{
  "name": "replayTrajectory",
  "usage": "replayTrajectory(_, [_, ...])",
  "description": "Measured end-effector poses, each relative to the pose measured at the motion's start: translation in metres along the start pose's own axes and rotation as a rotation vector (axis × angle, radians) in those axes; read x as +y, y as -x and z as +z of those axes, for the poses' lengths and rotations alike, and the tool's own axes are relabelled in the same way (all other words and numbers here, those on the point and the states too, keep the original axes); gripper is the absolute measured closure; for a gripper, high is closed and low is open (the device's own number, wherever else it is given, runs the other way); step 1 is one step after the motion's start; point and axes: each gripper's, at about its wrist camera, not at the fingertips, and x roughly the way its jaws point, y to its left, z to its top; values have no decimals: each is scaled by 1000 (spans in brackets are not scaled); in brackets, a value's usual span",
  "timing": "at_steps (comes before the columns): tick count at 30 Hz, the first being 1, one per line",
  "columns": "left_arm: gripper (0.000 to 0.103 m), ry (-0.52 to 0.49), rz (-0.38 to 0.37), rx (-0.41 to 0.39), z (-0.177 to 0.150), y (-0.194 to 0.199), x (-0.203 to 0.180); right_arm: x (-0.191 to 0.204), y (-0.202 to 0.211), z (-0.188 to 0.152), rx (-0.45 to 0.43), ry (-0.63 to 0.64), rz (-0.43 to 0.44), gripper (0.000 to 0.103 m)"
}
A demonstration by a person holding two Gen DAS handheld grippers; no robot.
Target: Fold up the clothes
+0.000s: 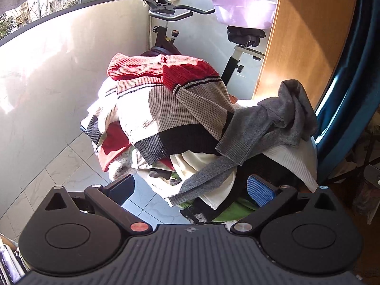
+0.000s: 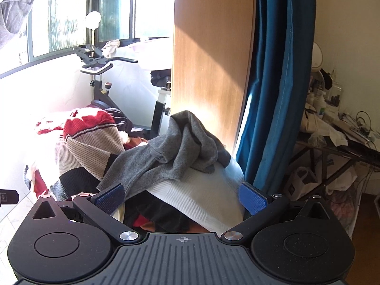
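Now, pick one garment off the heap — start with the top one.
Both the left gripper (image 1: 191,191) and right gripper (image 2: 182,199) stand wide open, holding nothing. The grey sweater (image 2: 171,156) lies on the pile's near right edge, draped over a white knit (image 2: 201,190), just ahead of the right jaws; its sleeve trails between the left jaws — pinch one layer only.

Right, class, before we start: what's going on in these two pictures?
A person holds a claw in each hand, facing a heap of unfolded clothes. The left claw and right claw are both open and hold nothing. A grey sweater lies crumpled on top, beside a striped red, beige and black sweater, over a white knit garment. An exercise bike stands behind. No folding has begun.
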Motion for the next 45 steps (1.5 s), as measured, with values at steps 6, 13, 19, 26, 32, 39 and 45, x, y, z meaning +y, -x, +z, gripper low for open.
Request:
replayTrajectory(6, [0, -5, -3, -25, 1, 1, -4, -25, 7, -10, -56, -30, 27, 1])
replayTrajectory(13, [0, 89, -21, 73, -12, -10, 0, -50, 18, -21, -162, -36, 152, 1])
replayTrajectory(19, [0, 72, 26, 168, -33, -32, 7, -52, -11, -37, -1, -80, 206, 1])
replayTrajectory(26, [0, 67, 13, 230, -31, -79, 6, -43, -40, -36, 75, -114, 199, 1])
replayTrajectory(32, [0, 33, -104, 224, -1, -117, -1, -18, -76, -5, 112, -82, 123, 1])
replayTrajectory(39, [0, 32, -124, 157, 56, -163, 20, 13, -126, 39, 123, -170, 84, 1])
replayTrajectory(45, [0, 6, -137, 195, 76, -212, 42, 23, -151, 48, 133, -177, -23, 1])
